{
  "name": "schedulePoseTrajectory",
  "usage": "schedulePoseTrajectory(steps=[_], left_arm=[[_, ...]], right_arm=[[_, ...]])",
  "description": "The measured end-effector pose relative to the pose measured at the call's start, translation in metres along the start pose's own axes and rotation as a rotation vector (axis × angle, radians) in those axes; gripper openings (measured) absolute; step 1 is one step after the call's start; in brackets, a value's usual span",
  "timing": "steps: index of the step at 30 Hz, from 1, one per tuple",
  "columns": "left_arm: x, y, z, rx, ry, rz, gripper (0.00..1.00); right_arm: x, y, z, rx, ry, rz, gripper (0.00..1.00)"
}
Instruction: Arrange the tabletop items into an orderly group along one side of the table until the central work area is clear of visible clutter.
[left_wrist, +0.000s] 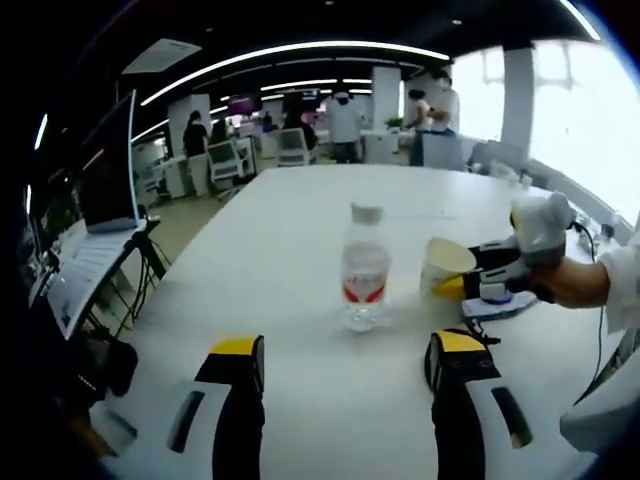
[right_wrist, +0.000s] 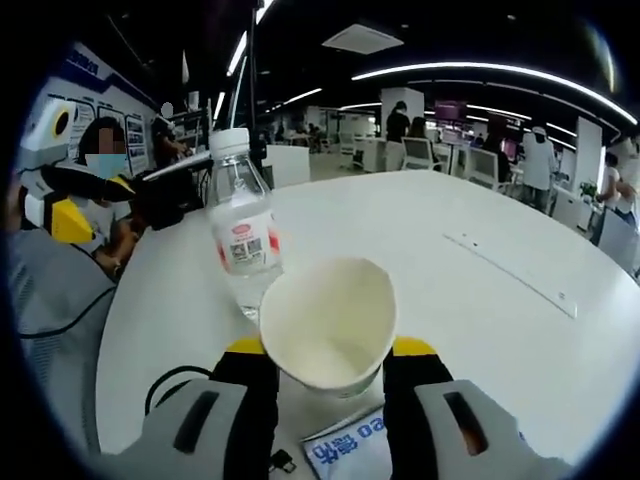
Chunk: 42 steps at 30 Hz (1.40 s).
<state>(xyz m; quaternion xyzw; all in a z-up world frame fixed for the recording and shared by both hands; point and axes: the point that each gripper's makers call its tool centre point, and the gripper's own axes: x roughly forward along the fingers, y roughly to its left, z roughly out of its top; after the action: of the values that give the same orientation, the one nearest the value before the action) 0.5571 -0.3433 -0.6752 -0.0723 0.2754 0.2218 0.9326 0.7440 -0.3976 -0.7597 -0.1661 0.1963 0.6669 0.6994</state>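
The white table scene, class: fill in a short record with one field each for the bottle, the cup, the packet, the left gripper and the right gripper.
bottle: clear plastic water bottle, capped, upright on the white table
cup: paper cup, tilted, between the right gripper's jaws
packet: blue and white packet flat on the table under the cup
left gripper: left gripper open, short of the bottle, holding nothing
right gripper: right gripper shut on the cup, beside the bottle

**Lighting and Picture Quality**

Curved ceiling light strips (left_wrist: 300, 50) lit the room evenly. Window (left_wrist: 590, 120) daylight overexposed the left gripper view's right side. The white table (right_wrist: 480, 300) showed soft glare. Fisheye distortion bent edges; distant figures were blurred.
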Motion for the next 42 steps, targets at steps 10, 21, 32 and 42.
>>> schedulePoseTrajectory(steps=[10, 21, 32, 42], left_arm=[[0.000, 0.001, -0.002, -0.016, -0.002, 0.001, 0.63], [0.002, 0.001, -0.006, -0.029, 0.001, -0.012, 0.63], [0.001, 0.000, -0.006, -0.050, 0.003, -0.016, 0.63], [0.001, -0.001, -0.007, -0.064, -0.001, -0.017, 0.64]], right_arm=[[0.006, 0.004, -0.010, -0.012, 0.047, 0.016, 0.39], [0.006, 0.001, -0.014, 0.010, 0.055, 0.007, 0.40], [0.006, 0.003, -0.014, 0.009, 0.044, 0.015, 0.43], [-0.001, 0.005, -0.007, -0.001, 0.025, 0.021, 0.58]])
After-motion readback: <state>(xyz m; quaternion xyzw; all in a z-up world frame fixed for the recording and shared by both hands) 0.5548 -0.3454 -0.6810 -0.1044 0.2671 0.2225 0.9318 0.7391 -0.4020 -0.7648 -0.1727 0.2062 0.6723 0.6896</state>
